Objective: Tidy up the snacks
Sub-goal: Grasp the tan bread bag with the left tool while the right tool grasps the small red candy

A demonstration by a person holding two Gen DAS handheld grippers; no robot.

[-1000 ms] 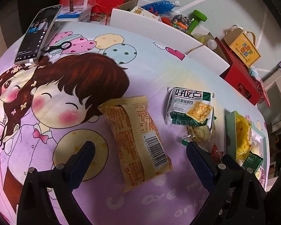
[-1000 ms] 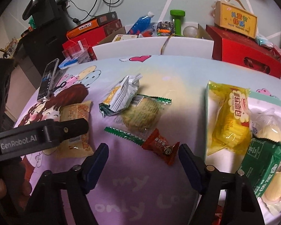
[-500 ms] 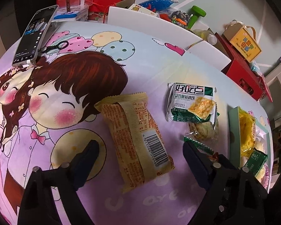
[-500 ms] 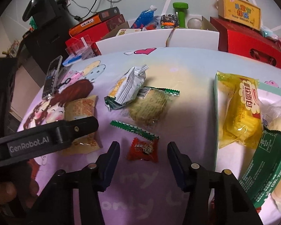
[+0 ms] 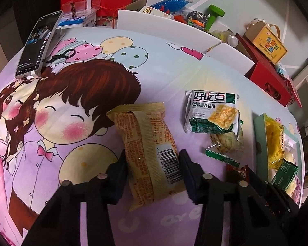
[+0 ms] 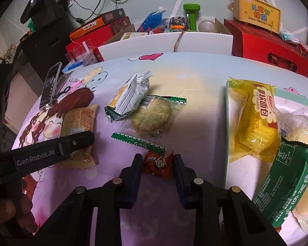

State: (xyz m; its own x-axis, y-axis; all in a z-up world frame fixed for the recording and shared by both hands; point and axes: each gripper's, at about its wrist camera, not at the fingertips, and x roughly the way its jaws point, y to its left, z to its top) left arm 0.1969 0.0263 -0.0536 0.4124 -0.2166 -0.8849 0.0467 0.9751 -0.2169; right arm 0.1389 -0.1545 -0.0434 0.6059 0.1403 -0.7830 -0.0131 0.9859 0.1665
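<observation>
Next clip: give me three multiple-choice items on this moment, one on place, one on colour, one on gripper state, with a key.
1. Where does the phone lie?
A. in the tray
B. at the cloth's far left edge
C. under the walnut-cookie pack

2. What colour is the small candy between the right gripper fingers?
A. red
B. blue
C. white

3. What do the left gripper fingers flank?
A. nothing
B. the phone
C. the beige barcode packet

Key: B, it lies beside the cartoon girl's hair; A, red wrapper; C, a finger at each side of the packet.
</observation>
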